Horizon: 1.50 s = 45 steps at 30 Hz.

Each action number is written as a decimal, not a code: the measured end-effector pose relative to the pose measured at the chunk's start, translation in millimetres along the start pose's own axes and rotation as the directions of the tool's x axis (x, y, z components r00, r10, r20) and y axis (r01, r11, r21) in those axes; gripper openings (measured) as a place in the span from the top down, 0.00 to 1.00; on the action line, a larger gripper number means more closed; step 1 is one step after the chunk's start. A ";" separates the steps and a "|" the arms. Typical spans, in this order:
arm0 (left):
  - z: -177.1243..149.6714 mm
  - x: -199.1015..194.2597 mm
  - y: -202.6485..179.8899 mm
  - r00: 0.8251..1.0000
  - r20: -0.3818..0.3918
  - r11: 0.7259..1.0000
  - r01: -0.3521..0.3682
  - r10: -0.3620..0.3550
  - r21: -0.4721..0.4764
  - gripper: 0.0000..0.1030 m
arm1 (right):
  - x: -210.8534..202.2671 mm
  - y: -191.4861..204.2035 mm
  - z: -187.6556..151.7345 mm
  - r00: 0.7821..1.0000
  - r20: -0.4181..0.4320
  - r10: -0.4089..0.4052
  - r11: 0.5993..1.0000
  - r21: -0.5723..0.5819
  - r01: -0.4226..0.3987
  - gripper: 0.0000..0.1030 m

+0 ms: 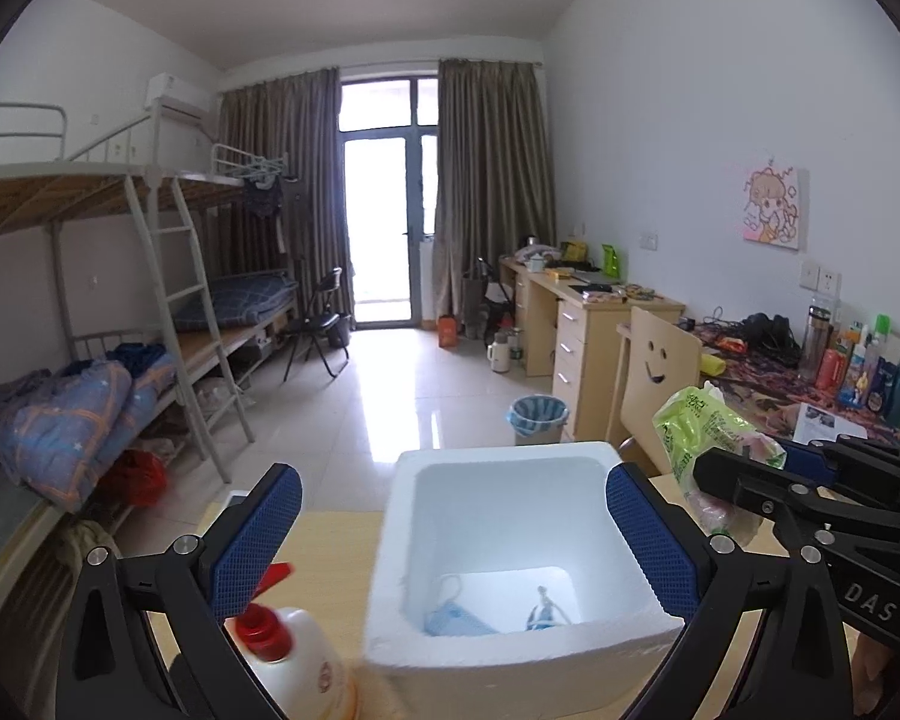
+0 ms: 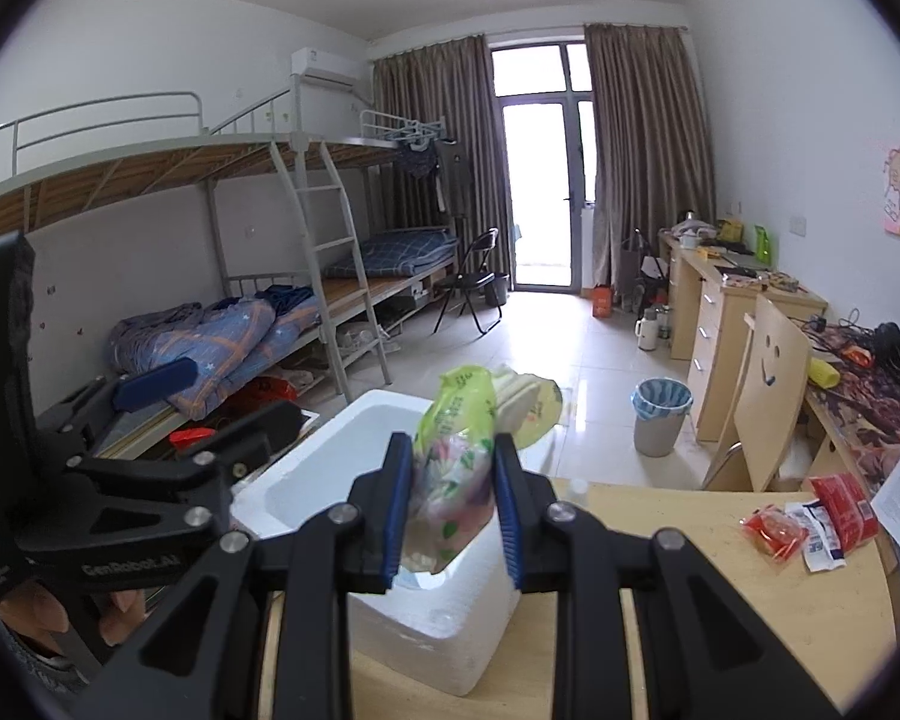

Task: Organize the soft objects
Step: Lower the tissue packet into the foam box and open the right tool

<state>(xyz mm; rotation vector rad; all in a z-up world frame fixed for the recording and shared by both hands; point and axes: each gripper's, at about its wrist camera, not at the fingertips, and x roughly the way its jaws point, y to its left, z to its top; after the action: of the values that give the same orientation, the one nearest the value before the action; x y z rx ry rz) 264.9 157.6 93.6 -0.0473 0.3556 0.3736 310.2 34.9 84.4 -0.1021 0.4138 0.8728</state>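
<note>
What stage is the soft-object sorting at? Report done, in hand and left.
Done: a blue face mask and another small item lie in the white foam box. In hand: the right tool grips a green plastic bag over the box; the left tool is open. Left: red packets on the table.

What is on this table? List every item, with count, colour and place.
box: one, white foam, table's near-left part.
mask: one, blue, on the box floor.
small item: one, dark, in the box beside the mask, too small to identify.
bottle: one, white with red cap, left of the box.
packets: several, red and white, right side of the table.
bag: one, green and floral plastic, held above the box.
left gripper: jaws wide open, empty.
right gripper: jaws shut on the bag.
</note>
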 end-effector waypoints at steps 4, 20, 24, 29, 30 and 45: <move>-1.4 -7.7 13.0 0.999 0.006 0.999 -0.034 0.034 -0.009 0.01 | 8.3 5.3 -0.5 1.000 -0.018 0.026 1.000 -0.006 -0.026 0.70; -4.2 -27.6 47.8 0.993 0.035 0.993 -0.114 0.115 -0.029 0.01 | 43.8 27.1 -0.9 0.996 -0.077 0.051 0.998 -0.034 -0.053 0.70; -4.0 -28.4 50.3 0.993 0.035 0.993 -0.111 0.112 -0.028 0.01 | 51.8 27.5 -0.7 0.997 -0.079 0.023 0.999 -0.042 -0.026 0.57; -4.4 -30.9 55.3 0.993 0.036 0.993 -0.114 0.115 -0.037 0.01 | 49.6 28.0 -0.6 0.997 -0.068 0.027 0.999 -0.037 -0.030 0.28; -4.7 -31.1 55.4 0.992 0.035 0.993 -0.116 0.117 -0.038 0.01 | 48.1 28.3 -0.1 0.997 -0.066 0.028 0.999 -0.038 -0.030 0.28; -3.4 -49.9 48.9 0.995 0.050 0.995 -0.090 0.091 -0.034 0.01 | 18.6 33.8 5.1 0.999 -0.034 0.021 0.999 -0.024 -0.022 0.20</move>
<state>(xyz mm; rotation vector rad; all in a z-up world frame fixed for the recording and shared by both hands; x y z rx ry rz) 202.5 185.3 108.8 -0.0529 0.3016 0.4696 296.6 71.3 84.5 -0.1356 0.4363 0.8985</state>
